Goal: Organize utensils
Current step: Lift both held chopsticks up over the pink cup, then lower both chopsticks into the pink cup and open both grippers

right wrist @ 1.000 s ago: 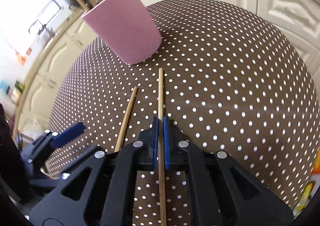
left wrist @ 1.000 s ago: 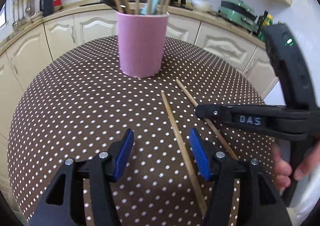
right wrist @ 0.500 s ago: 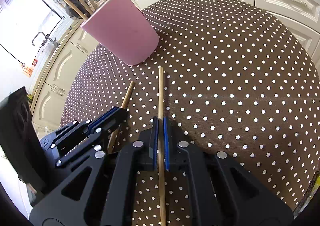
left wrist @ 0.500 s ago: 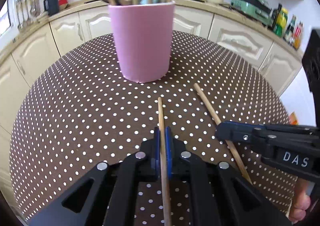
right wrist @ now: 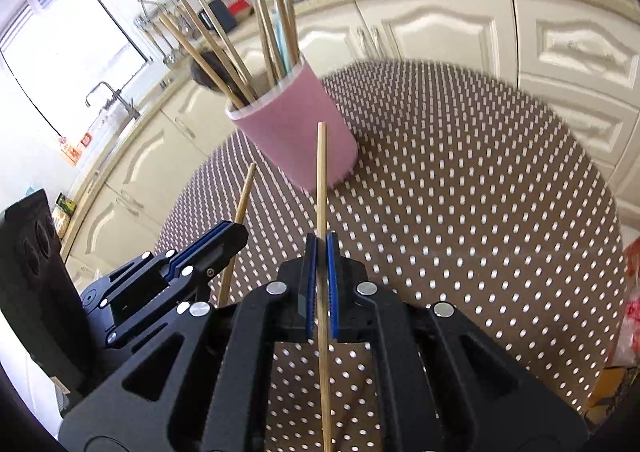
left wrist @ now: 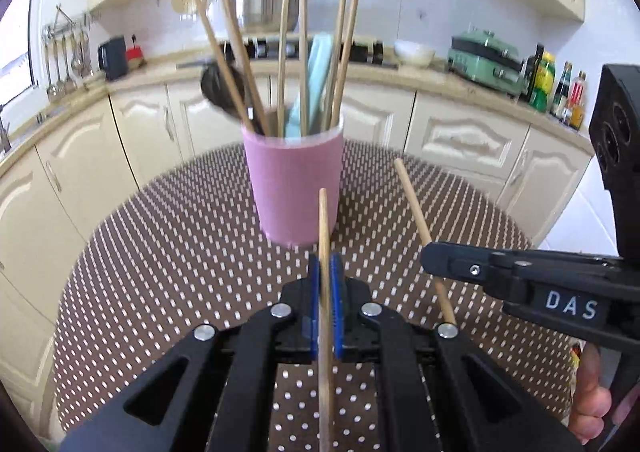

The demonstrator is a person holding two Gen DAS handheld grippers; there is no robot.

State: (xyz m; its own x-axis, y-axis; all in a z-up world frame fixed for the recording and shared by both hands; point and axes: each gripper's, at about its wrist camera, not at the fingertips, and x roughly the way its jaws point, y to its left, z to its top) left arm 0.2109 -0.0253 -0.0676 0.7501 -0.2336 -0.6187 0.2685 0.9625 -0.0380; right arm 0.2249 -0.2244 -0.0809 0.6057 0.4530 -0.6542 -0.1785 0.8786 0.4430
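"DAS" in white on black right claw (left wrist: 430, 252), clamped on thin wooden chopstick (left wrist: 412, 200); left claw (left wrist: 325, 272) clamped on second wooden chopstick (left wrist: 323, 224). Brown white-dotted counter (left wrist: 160, 252), cream kitchen cabinets (left wrist: 460, 136).

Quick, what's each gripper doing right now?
Left gripper: closed on a chopstick.
Right gripper: closed on another chopstick.

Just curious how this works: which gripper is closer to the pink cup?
Left, probably. The left gripper is straight in front of the pink cup, its chopstick overlapping it. The right gripper is off to the right, with more table between.
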